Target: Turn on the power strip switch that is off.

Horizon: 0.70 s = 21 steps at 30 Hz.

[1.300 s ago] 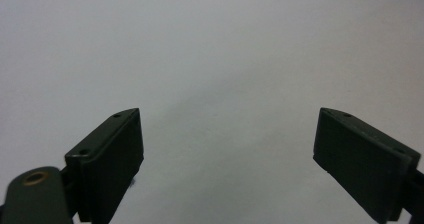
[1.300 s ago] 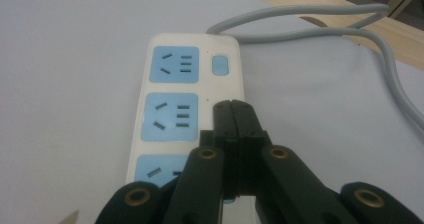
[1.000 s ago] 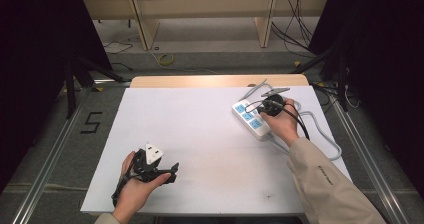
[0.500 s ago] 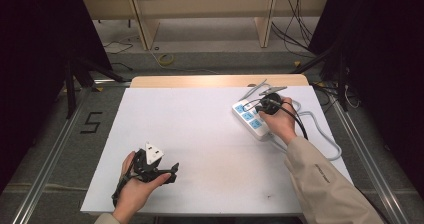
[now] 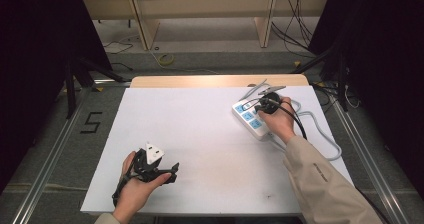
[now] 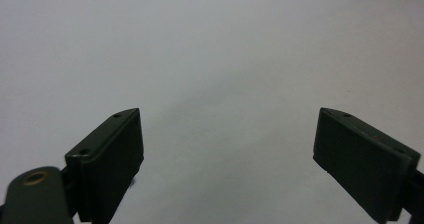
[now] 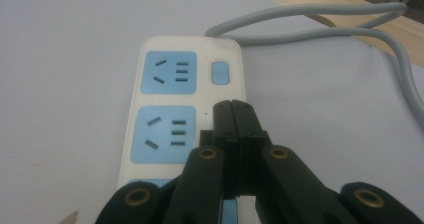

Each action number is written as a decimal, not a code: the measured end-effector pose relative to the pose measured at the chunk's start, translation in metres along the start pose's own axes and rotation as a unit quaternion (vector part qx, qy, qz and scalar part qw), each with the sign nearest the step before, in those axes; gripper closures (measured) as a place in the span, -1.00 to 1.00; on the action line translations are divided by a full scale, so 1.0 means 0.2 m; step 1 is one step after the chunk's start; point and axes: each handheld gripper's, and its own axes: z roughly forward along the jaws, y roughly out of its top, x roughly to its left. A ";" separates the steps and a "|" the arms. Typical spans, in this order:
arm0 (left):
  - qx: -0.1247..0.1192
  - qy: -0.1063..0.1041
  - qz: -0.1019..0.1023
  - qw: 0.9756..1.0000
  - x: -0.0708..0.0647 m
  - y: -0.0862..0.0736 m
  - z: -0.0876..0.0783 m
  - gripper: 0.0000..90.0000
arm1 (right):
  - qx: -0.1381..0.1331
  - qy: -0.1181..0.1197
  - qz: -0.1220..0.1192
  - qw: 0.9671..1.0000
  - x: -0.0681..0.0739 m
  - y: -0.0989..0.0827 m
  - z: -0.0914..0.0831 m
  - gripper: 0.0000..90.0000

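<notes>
A white power strip (image 5: 246, 115) with blue sockets lies at the right of the white table (image 5: 210, 129). My right gripper (image 5: 262, 108) rests over it in a hand. In the right gripper view the gripper (image 7: 233, 105) is shut with nothing between its jaws, its tips over the strip (image 7: 224, 96) just below the blue switch (image 7: 220, 73) and beside the second socket (image 7: 164, 134). My left gripper (image 5: 165, 170) sits in a hand near the table's front left edge. In the left gripper view the gripper (image 6: 227, 116) stands wide open over bare tabletop, holding nothing.
The strip's grey cable (image 5: 325, 134) loops off the table's right side, and in the right gripper view the cable (image 7: 320, 21) curves away from the strip's far end. A wooden strip (image 5: 215, 80) borders the far edge. Shelving (image 5: 200, 14) and cords stand beyond.
</notes>
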 end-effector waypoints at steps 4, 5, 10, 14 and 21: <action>-0.001 0.000 -0.001 1.000 0.00 0.00 0.00 -0.73 | 0.001 0.000 0.000 1.000 0.00 0.00 0.01 1.00; 0.000 0.000 0.000 1.000 0.00 0.00 0.00 -0.73 | 0.002 0.000 0.000 1.000 0.00 0.00 0.01 1.00; 0.000 -0.001 -0.001 1.000 0.00 0.00 0.00 -0.73 | 0.002 0.000 0.001 1.000 0.00 0.01 0.02 1.00; -0.001 -0.001 -0.001 1.000 0.00 0.00 0.00 -0.73 | 0.003 0.000 0.002 1.000 0.00 0.02 0.02 1.00; -0.001 -0.002 0.000 1.000 0.00 0.00 0.00 -0.73 | 0.008 0.001 0.001 1.000 0.01 0.03 0.03 1.00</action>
